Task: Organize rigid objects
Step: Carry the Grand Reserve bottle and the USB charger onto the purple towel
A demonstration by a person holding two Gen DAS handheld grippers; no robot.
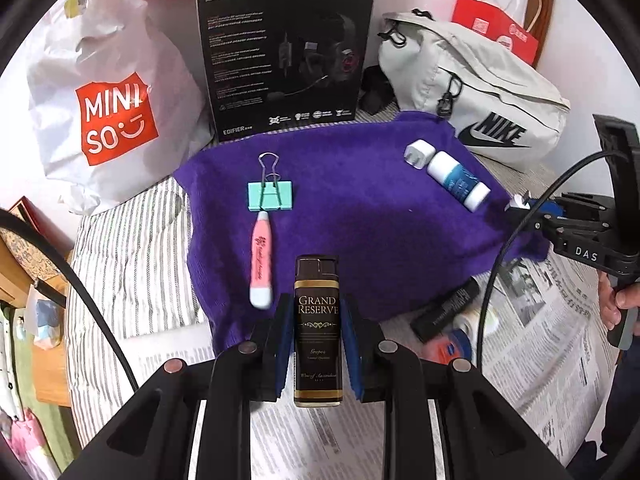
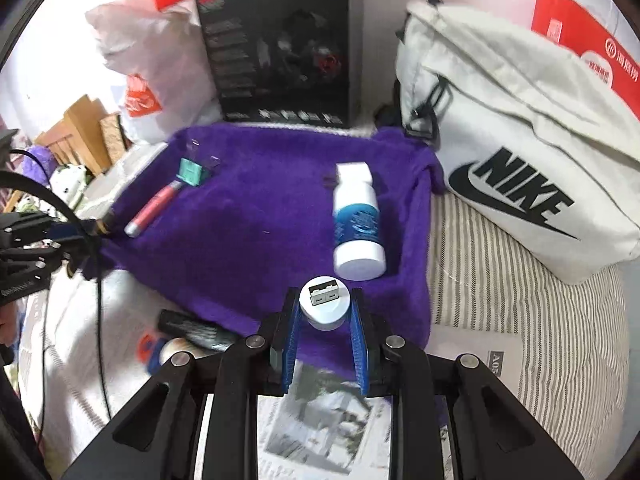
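On the bed's purple towel (image 1: 360,216), I judge both carries underway: my left gripper (image 1: 316,320) clamps the lighter (image 1: 317,320), right gripper (image 2: 326,308) pinches the USB plug (image 2: 325,302), each needing a free spot.

One binder clip (image 1: 270,196), one pink pen (image 1: 262,264), one white charger plug (image 1: 419,154), one blue-and-white bottle (image 1: 458,180), one Grand Reserve lighter (image 1: 318,328), one round USB gadget (image 2: 325,303).

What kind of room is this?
Probably a bedroom: things sit on a striped bed sheet, with a Nike bag and a Miniso shopping bag against the wall.
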